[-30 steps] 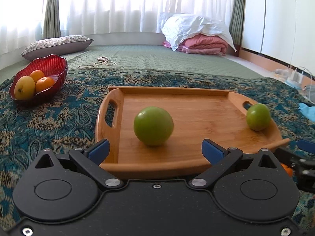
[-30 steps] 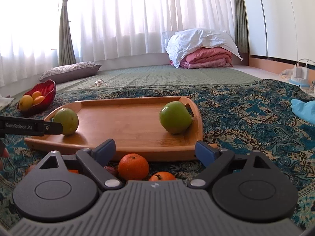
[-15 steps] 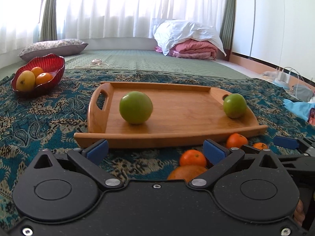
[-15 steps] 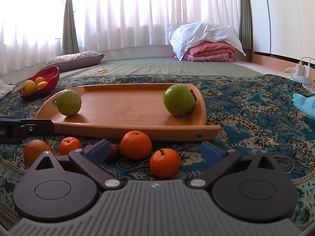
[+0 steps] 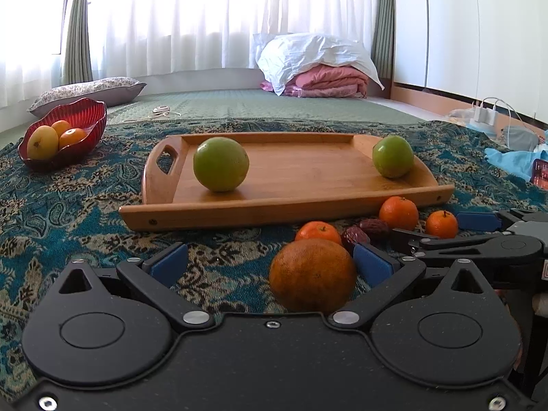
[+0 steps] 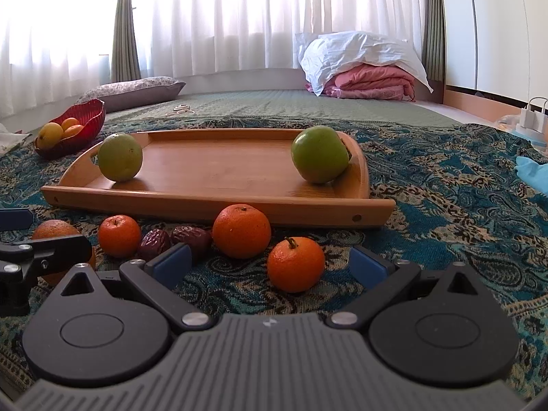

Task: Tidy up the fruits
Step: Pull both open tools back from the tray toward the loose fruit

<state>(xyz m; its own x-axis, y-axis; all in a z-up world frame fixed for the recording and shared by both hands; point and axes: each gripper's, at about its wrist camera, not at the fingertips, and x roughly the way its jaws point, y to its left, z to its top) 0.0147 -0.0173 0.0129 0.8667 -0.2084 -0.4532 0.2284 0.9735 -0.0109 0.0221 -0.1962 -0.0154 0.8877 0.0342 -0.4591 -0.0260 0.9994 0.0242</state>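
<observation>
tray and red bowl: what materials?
Tray: looks like bamboo or light wood, with fine lengthwise grain, a satin sheen and cut-out handles. Red bowl: probably glass, possibly plastic; translucent red, ribbed, glossy, with a wavy rim.

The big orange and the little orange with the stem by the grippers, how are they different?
The big orange is dull and brownish; the little orange is bright and shiny. The big one is clearly larger. The little one shows a green stem; the big one shows none. Both are round and lie on the patterned cloth.
</observation>
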